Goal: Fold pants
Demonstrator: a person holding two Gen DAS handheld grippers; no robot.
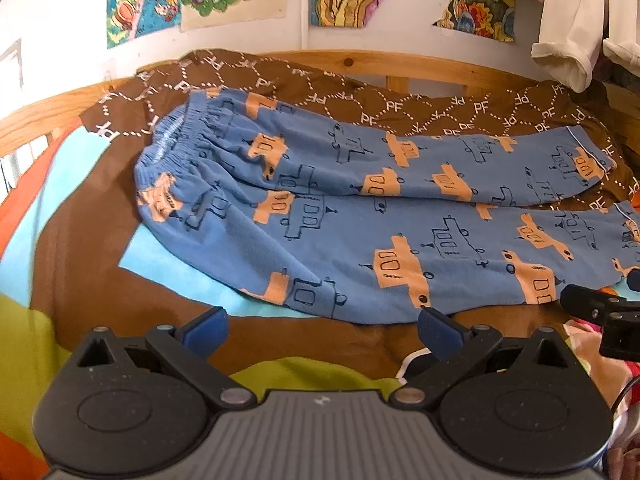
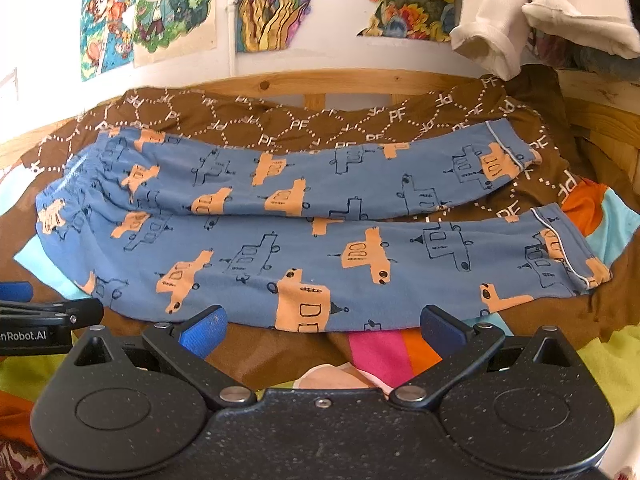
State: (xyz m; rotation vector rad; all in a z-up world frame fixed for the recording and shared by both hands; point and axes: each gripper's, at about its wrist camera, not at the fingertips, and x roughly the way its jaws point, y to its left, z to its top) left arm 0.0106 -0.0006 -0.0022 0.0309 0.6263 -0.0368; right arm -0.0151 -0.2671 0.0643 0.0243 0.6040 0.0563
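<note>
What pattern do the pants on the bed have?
The pants are blue with orange and dark outlined vehicle-like shapes; the right wrist view shows this best.

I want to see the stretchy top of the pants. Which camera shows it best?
The left wrist view: the gathered waistband sits closer and its puckers are clear. In the right wrist view the waistband is off at the left edge, smaller and blurrier.

Letters on the blanket and on a gripper

The brown blanket has the white letters "PF" printed all over it, inside dotted shapes. In the right wrist view, the side of the left gripper shows white letters that read "nRobot.AI"; the start of the word is cut off at the edge.
</note>
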